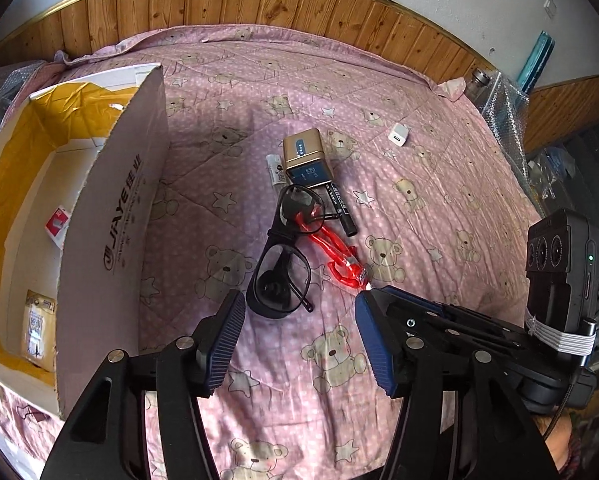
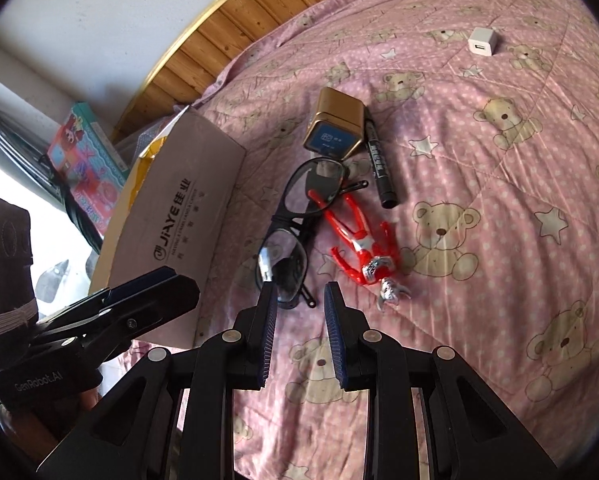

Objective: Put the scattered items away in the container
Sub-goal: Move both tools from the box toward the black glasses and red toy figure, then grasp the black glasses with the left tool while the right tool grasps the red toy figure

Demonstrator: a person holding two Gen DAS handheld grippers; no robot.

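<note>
Left gripper (image 1: 299, 340) open, empty, hovering over bedspread (image 1: 419, 184) just short of glasses (image 1: 283, 256). Right gripper (image 2: 301, 332) jaws parted narrowly, nothing between them, just short of glasses' near lens. Figure (image 2: 359, 244) (red, silver head) lies beside glasses, leg under far lens. Marker (image 2: 379, 164) touching gold box (image 2: 335, 128). White charger (image 2: 481, 46) well apart. Carton (image 1: 111, 216) at left, flap upright, few packets inside.

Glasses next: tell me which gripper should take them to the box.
Left, probably. The left gripper is open with the glasses just ahead between its fingers, and the cardboard box stands on its side. The right gripper, also open, points between glasses and red figure.
</note>
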